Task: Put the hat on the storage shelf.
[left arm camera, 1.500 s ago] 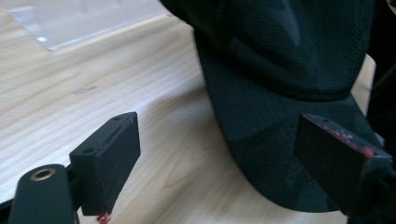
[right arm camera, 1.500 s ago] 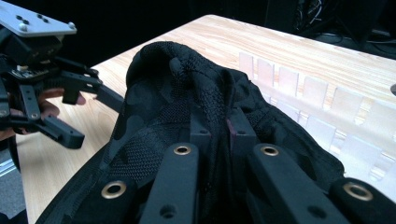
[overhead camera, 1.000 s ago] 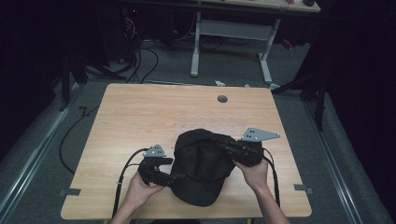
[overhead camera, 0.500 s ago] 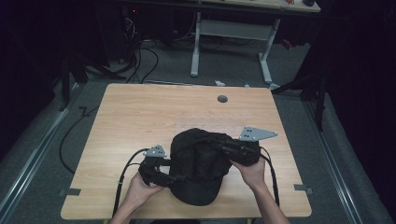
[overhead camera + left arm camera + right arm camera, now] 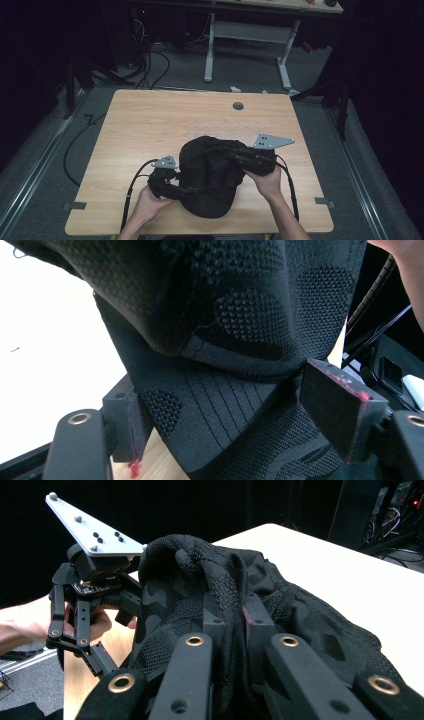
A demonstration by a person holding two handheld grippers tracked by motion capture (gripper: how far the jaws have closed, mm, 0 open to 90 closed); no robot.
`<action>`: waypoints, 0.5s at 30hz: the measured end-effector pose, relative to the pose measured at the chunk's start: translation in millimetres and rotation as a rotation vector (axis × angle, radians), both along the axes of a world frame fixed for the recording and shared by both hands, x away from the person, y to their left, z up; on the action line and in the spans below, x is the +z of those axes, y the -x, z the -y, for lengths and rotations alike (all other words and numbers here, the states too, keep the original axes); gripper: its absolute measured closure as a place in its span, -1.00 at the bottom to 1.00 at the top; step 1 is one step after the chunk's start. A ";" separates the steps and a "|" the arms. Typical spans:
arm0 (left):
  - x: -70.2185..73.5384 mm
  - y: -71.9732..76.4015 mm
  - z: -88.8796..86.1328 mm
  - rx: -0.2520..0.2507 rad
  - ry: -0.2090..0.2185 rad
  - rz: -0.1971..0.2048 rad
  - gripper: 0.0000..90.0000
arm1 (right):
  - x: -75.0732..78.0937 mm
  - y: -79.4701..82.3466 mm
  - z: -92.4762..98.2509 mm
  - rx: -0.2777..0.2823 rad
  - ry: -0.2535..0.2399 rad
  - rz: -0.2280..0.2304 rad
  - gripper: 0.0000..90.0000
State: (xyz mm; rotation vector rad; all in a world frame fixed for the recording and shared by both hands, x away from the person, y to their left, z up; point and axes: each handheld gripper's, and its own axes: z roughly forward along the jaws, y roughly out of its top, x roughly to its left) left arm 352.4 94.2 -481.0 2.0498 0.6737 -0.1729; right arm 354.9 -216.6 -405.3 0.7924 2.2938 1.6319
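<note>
Two hand-held grippers work one black knit garment (image 5: 210, 175) at 6 o'clock on the worktop (image 5: 150, 125). Right hand-held gripper (image 5: 235, 615) pinches a fold; left hand-held gripper (image 5: 225, 405) gapes around an edge. Garment bunched: folding apparently unfinished.

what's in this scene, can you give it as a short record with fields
surface: wooden table, small round hole near its far edge
object: black knit garment, bunched at the table's near side
left gripper: jaws open, fabric lying between them
right gripper: jaws shut on a fold of the garment
hands: left hand and right hand, one holding each gripper
floor: grey, with cables beyond the table
</note>
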 end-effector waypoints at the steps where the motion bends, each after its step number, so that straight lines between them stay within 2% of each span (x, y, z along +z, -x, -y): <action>1: 0.1 0.1 -0.2 -0.001 0.001 -0.001 -0.39 | -0.5 -1.1 0.1 -0.002 0.003 -0.001 0.87; 6: 1.9 2.0 -2.4 -0.014 0.009 0.004 -0.26 | -0.5 -2.6 1.7 -0.008 0.001 0.001 0.87; 7: 2.2 2.4 -3.2 -0.020 0.009 0.008 -0.11 | -0.2 -2.9 2.1 -0.016 0.003 0.008 0.86; 13: 2.7 3.1 -4.0 -0.025 0.005 0.007 0.03 | 1.2 -3.1 0.6 -0.026 0.016 0.023 0.86; 14: 2.8 3.4 -4.4 -0.029 0.007 0.007 0.17 | 1.9 -3.1 -0.1 -0.031 0.021 0.030 0.85; 15: 3.0 3.6 -4.9 -0.032 0.012 0.004 0.17 | 1.9 -3.1 -0.1 -0.031 0.021 0.030 0.85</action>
